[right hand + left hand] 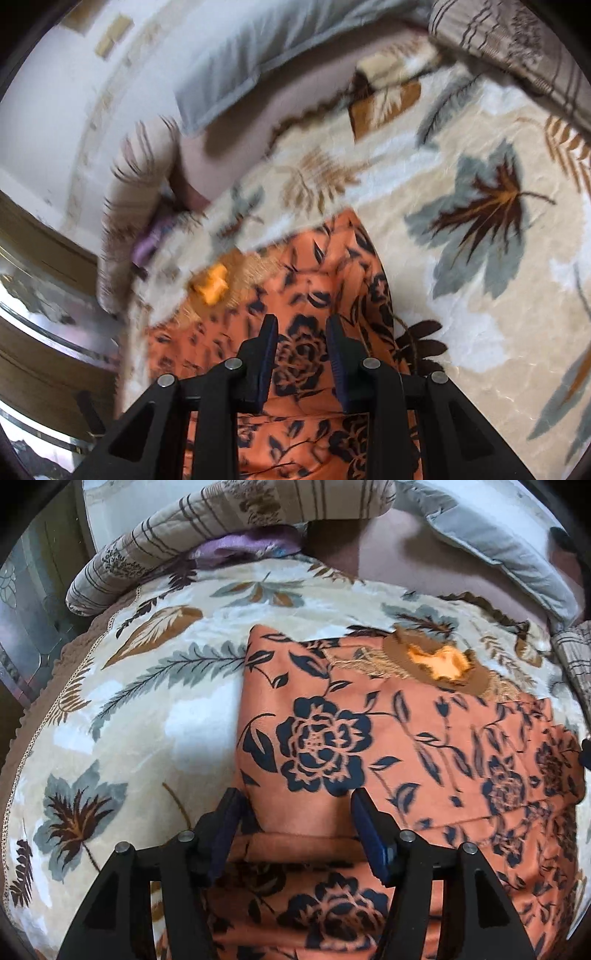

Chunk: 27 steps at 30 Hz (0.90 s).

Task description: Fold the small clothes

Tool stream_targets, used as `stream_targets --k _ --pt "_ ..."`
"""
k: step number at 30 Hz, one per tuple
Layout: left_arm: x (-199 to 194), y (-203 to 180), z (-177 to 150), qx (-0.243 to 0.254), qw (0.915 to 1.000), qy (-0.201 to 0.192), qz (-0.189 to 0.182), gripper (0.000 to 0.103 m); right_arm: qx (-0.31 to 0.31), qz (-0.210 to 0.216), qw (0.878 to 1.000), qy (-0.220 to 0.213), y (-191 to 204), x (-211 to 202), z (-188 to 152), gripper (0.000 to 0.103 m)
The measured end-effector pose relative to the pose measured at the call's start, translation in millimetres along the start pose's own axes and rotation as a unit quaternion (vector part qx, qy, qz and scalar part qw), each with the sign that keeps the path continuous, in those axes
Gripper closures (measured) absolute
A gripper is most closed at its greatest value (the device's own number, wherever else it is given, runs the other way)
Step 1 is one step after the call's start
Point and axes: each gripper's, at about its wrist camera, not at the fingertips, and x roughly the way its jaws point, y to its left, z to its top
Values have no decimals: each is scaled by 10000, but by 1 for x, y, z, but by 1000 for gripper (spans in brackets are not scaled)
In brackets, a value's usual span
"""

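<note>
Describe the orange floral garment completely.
The orange garment is soft woven-looking cloth printed with dark navy roses and leaves. It lies fairly flat on the leaf-patterned blanket, a tan embroidered neckline at its far end, a folded edge nearest the left gripper. Whether either gripper's pads touch it cannot be told.

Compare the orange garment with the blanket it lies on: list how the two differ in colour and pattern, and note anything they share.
The orange garment is rust-orange with dark navy roses; the blanket is cream with grey-blue and brown leaves. The garment lies folded with creased edges; the blanket is spread out beneath it. The garment covers only part of the blanket. Both carry plant motifs.
</note>
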Motion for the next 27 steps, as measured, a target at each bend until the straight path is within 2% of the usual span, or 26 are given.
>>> stream_targets --k 3,7,11,15,20,23,27 --pt "13 0 -1 103 9997 148 139 36 69 -401 9984 405 -9 34 1 73" --pt "11 6 -2 78 9999 146 40 35 -5 -470 9984 307 -3 35 -1 72" --pt "-5 20 -3 -79 9999 -54 42 36 -275 -79 9995 132 16 19 -9 72" --pt "-12 36 -8 -92 9996 -109 239 36 -729 265 9965 311 43 18 -27 72" --pt "4 45 -15 -226 9996 59 148 33 -1025 55 9903 933 58 55 -56 72" --pt "1 44 -14 -249 9997 35 81 33 -1174 -87 9898 806 64 57 -62 72" --pt "-14 47 -20 -188 9998 -70 13 33 -1054 230 9913 757 67 45 -62 72"
